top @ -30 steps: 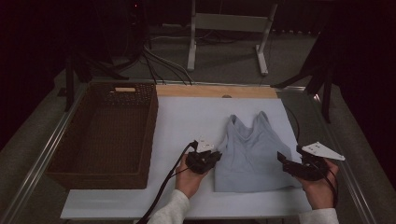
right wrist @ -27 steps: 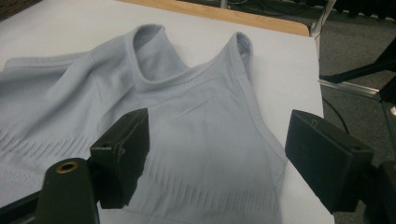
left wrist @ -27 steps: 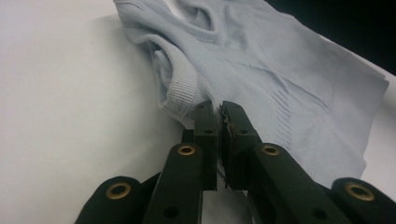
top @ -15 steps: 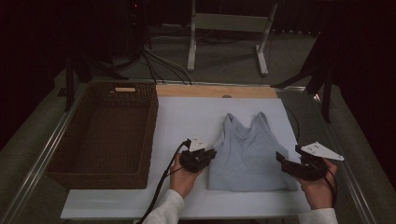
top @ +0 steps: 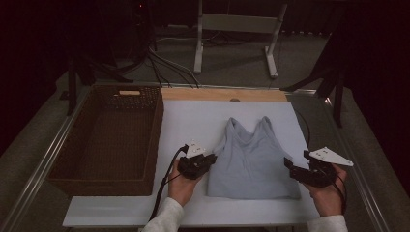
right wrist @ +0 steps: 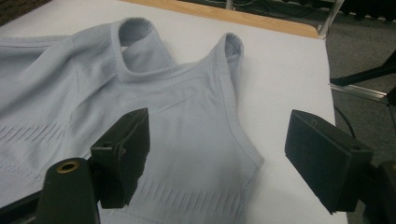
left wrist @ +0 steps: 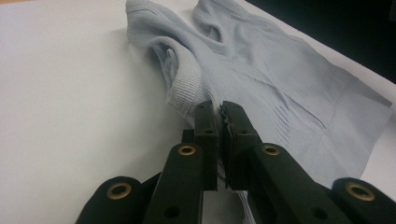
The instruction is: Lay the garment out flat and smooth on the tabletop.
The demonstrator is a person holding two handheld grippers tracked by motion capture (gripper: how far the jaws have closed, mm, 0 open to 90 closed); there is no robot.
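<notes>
High view: the room behind the white table (top: 193, 121) is dark and hard to make out. A pale grey tank top (top: 254, 159) lies flat on the table's right half, straps pointing away. A brown wicker basket (top: 154, 140) at the left holds nothing visible. The left gripper (top: 209, 161) meets the top's left edge; the right gripper (top: 292, 166) sits at its right edge.

Left gripper view: jaws are pinched shut on the ribbed armhole hem.

Right gripper view: jaws stand wide apart over the top's lower corner, gripping nothing
</notes>
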